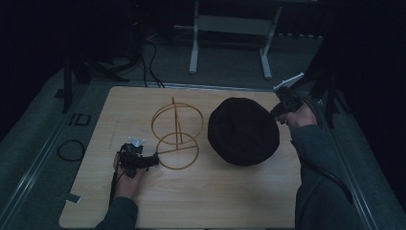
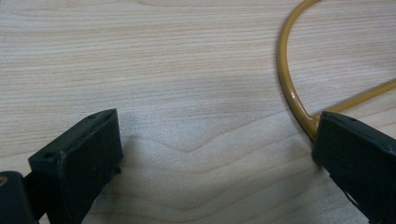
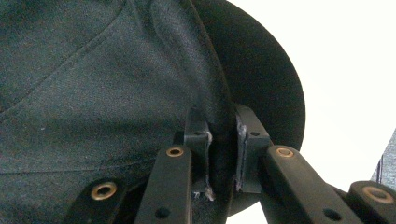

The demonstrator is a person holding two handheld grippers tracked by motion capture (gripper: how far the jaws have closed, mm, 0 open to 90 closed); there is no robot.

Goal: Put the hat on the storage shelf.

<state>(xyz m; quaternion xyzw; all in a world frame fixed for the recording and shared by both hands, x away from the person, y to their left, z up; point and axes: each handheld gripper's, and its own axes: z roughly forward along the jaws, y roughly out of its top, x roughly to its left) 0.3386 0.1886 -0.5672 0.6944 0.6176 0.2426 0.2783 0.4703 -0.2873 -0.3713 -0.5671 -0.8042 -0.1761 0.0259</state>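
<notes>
My right gripper [image 3: 222, 154] has its two black jaws drawn in tight on the brim of the wide round black fabric hat [image 1: 243, 130]. In the right gripper view the brim edge runs up between the pads, which press it from both sides, and the dark woven crown spreads to the left of the jaws. From the high view this gripper [image 1: 281, 109] sits at the hat's far right edge, my hand wrapped around its body just behind, and the hat reaches from the jaws toward the middle of the pale wooden table [image 1: 201, 201].

My left gripper [image 2: 215, 154] stands wide, with bare wood grain showing across the whole gap between its jaws and nothing clamped. Its right-hand jaw lies against the curved base ring of the mustard-yellow wire stand [image 2: 287, 88]; the wire disappears behind that jaw's tip, so I see contact or near contact there but no grip. In the high view this gripper [image 1: 143, 160] rests low on the table just left of the stand [image 1: 177, 132], whose lower ring lies flat beside the jaws while its upper ring rises on a thin post beyond them. The hat lies just right of the stand, well apart from my left gripper.
</notes>
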